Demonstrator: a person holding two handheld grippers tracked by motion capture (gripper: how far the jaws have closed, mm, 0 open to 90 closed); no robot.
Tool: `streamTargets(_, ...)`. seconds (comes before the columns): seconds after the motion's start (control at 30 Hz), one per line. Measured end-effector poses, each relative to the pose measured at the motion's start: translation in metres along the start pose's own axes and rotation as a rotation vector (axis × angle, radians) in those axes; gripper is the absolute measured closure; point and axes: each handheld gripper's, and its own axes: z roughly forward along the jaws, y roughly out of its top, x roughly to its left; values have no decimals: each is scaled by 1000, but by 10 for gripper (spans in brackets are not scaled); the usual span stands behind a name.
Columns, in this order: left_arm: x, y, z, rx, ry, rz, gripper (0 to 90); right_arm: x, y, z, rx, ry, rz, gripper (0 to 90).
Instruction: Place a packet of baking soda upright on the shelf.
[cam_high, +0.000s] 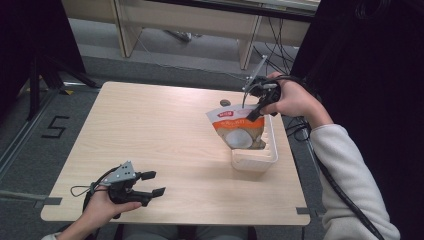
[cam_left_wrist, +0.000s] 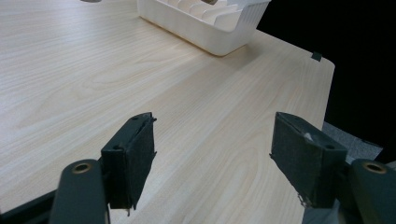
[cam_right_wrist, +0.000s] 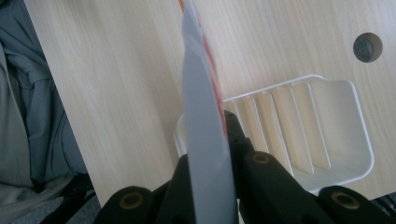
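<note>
From the high view, your right tool (cam_high: 254, 111) is clamped tight on the top edge of the snack pouch (cam_high: 239, 131), which hangs tilted with its bottom dipping into the white slotted tray (cam_high: 254, 159) at about four o'clock on the surface (cam_high: 150, 145). Your left tool (cam_high: 150, 184) rests at seven o'clock, jaws wide, holding nothing.

In the left gripper view, both pads (cam_left_wrist: 133, 158) stand well apart over bare wood, the tray's corner (cam_left_wrist: 210, 32) at twelve o'clock.

In the right gripper view, the pouch (cam_right_wrist: 205, 121) rises edge-on between the closed jaws, the tray's dividers (cam_right_wrist: 299, 130) at three o'clock. Careful: that thin seam could slip, or the pouch could snag a divider and tip out. A round cable hole (cam_right_wrist: 367, 46) sits at one o'clock.
</note>
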Motion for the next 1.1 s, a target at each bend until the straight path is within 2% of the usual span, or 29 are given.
streamTargets(0.13, 0, 0, 0, 2, 1, 2, 295, 0, -2, 3, 13, -3, 27, 900)
streamTargets(0.2, 0, 0, 0, 2, 0, 2, 295, -2, -4, 5, 17, 5, 6, 900)
streamTargets(0.4, 0, 0, 0, 2, 1, 2, 295, -3, -7, 9, 30, 3, 0, 900)
streamTargets(0.43, 0, 0, 0, 1, 0, 2, 295, -4, -7, 9, 38, -7, -18, 900)
streamTargets(0.53, 0, 0, 0, 3, 1, 2, 295, -4, -9, 10, 46, -10, -8, 900)
streamTargets(0.8, 0, 0, 0, 3, 1, 2, 296, -7, -11, 13, 51, -12, -27, 900)
streamTargets(1.1, 1, 0, 0, 2, -5, 3, 295, -9, -13, 13, 52, -23, -24, 900)
